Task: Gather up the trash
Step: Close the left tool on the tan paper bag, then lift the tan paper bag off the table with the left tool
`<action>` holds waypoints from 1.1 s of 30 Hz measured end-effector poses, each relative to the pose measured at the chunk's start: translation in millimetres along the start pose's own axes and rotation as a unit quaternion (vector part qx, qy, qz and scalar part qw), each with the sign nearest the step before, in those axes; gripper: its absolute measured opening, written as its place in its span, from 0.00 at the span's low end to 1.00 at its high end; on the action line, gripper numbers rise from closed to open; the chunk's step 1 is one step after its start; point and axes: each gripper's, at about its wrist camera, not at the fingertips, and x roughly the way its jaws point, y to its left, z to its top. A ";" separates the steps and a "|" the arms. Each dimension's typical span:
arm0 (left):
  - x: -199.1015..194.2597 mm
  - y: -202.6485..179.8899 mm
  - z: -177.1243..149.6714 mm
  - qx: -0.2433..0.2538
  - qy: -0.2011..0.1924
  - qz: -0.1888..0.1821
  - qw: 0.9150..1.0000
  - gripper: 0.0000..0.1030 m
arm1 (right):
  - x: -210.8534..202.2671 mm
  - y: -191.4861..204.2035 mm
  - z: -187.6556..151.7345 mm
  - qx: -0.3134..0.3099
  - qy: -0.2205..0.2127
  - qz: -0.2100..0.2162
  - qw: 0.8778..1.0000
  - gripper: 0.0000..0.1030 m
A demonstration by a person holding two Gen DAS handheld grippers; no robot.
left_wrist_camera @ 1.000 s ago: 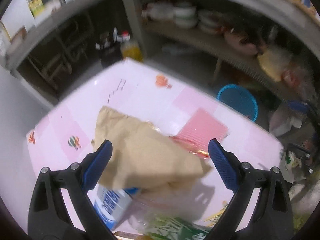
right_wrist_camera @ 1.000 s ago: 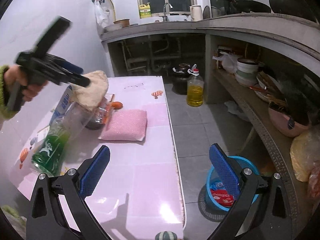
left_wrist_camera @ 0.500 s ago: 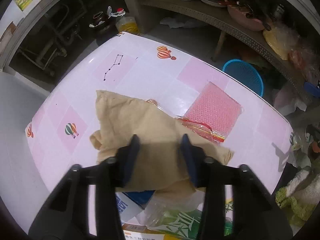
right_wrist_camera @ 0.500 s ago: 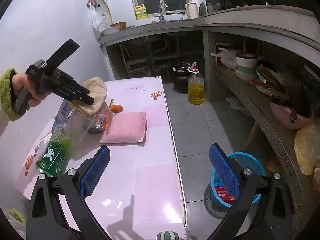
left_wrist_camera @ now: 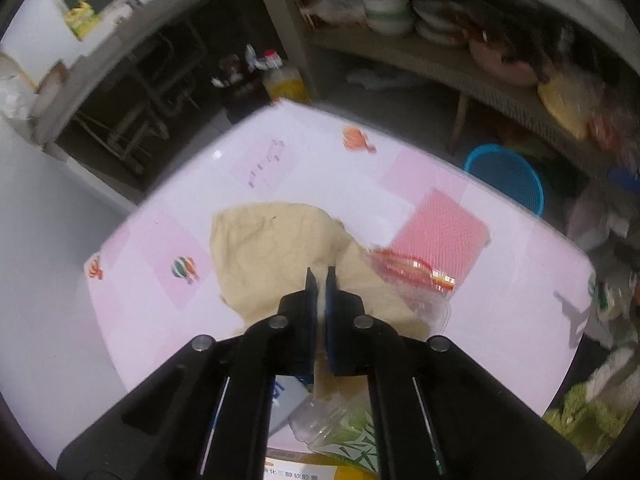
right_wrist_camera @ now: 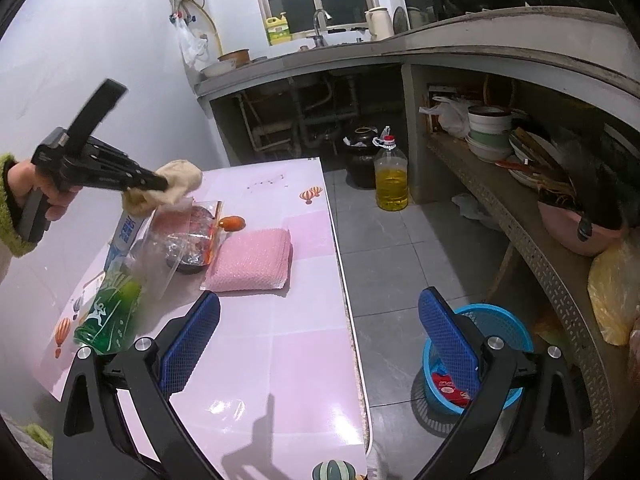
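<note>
My left gripper (left_wrist_camera: 319, 280) pinches the soft, light tan cloth (left_wrist_camera: 272, 248) mid-table; my right gripper (right_wrist_camera: 320, 344) hangs spread wide, holding nothing.

The left wrist camera looks steeply down along its fingers at the pink table (left_wrist_camera: 304, 168) from close above, with the beige cloth (left_wrist_camera: 272, 252) just before the lens. The right wrist camera sits lower and farther back, at the near end of the table (right_wrist_camera: 280, 344), facing along it toward the counter (right_wrist_camera: 360, 48) with a shallower downward tilt. Both views share the table, the cloth (right_wrist_camera: 176, 184), the pink pad (left_wrist_camera: 440, 228) (right_wrist_camera: 252, 260), the blue basket (left_wrist_camera: 508, 176) (right_wrist_camera: 504, 328) on the floor beside the table, and the oil bottle (left_wrist_camera: 284, 84) (right_wrist_camera: 391, 176) beyond it.
</note>
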 end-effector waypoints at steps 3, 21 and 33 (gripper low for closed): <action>-23.8 4.1 -1.5 -0.021 -0.044 0.014 0.999 0.02 | -1.2 -4.3 -0.6 0.014 -0.001 0.005 1.000 0.94; -121.1 -66.3 -52.3 -0.152 -0.175 -0.345 0.909 0.01 | -17.5 -25.7 1.8 0.062 -0.026 0.019 0.998 0.94; 33.0 -134.5 -101.0 -0.244 -0.045 -0.253 0.935 0.01 | -8.7 -19.7 -12.4 0.062 0.020 0.083 0.994 0.63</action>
